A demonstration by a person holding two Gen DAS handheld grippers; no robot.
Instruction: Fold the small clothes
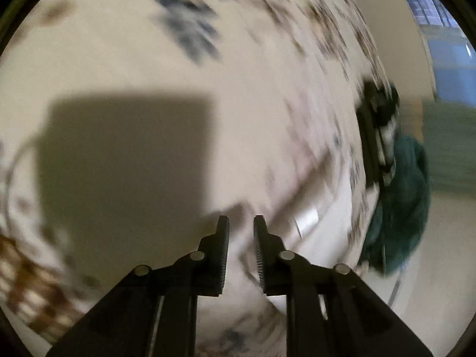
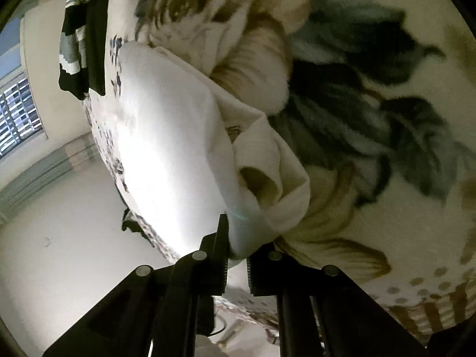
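A small white garment lies on a floral bedspread. My right gripper is shut on a bunched edge of the white garment, which fills the gap between its fingers. In the blurred left wrist view, my left gripper has a narrow gap between its fingers, with white cloth just ahead and to the right. I cannot tell if it pinches any cloth.
A black-and-white patterned garment and a dark green garment lie at the bedspread's edge. A pale floor and a window show beyond the bed. A dark square shadow falls on the bedspread.
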